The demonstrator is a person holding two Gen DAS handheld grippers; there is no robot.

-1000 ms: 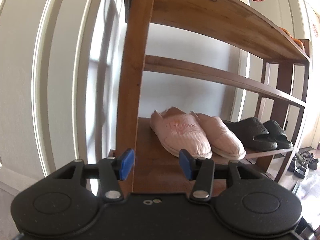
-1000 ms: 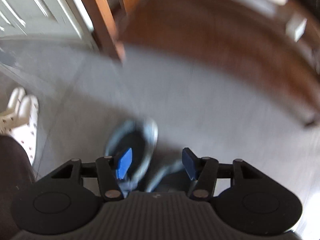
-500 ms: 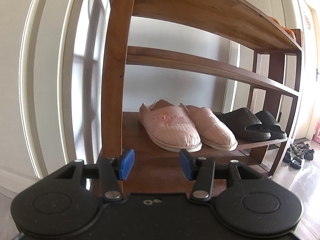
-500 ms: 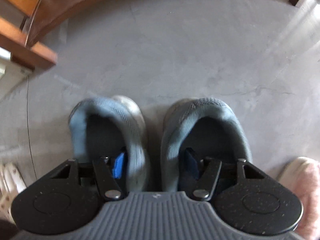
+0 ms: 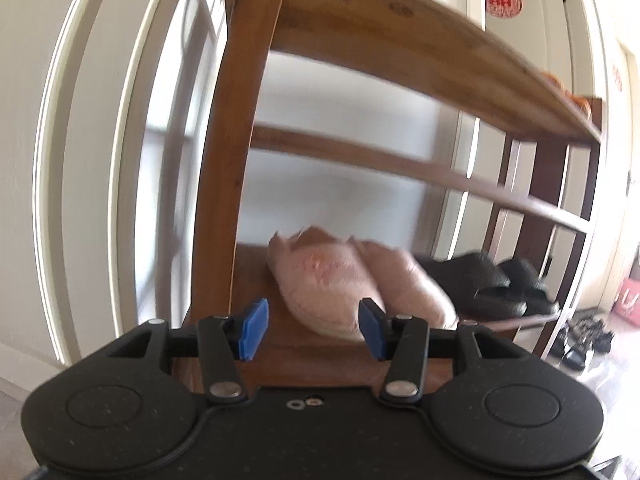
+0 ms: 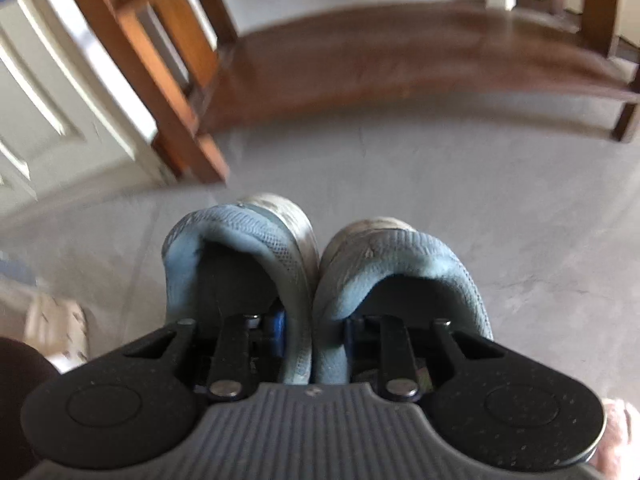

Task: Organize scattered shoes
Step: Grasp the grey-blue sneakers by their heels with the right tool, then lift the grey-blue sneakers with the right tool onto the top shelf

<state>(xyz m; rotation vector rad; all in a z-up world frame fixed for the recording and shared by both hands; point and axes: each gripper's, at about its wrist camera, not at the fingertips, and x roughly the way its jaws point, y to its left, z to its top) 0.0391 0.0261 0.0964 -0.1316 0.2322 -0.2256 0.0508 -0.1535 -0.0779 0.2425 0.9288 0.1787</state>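
On the rack's bottom shelf [image 5: 256,268], pink slippers [image 5: 328,280] and black slides [image 5: 480,284] sit paired; your right gripper [image 6: 314,332] is closing on both blue sneakers' [image 6: 312,264] inner walls, your left gripper [image 5: 312,330] idle, fingers apart.

Two pink slippers [image 5: 340,280] and two black slides [image 5: 484,284] are sitting on one wooden rack [image 5: 224,184]. Two blue sneakers [image 6: 312,272] are lying at six o'clock on the floor [image 6: 480,184].
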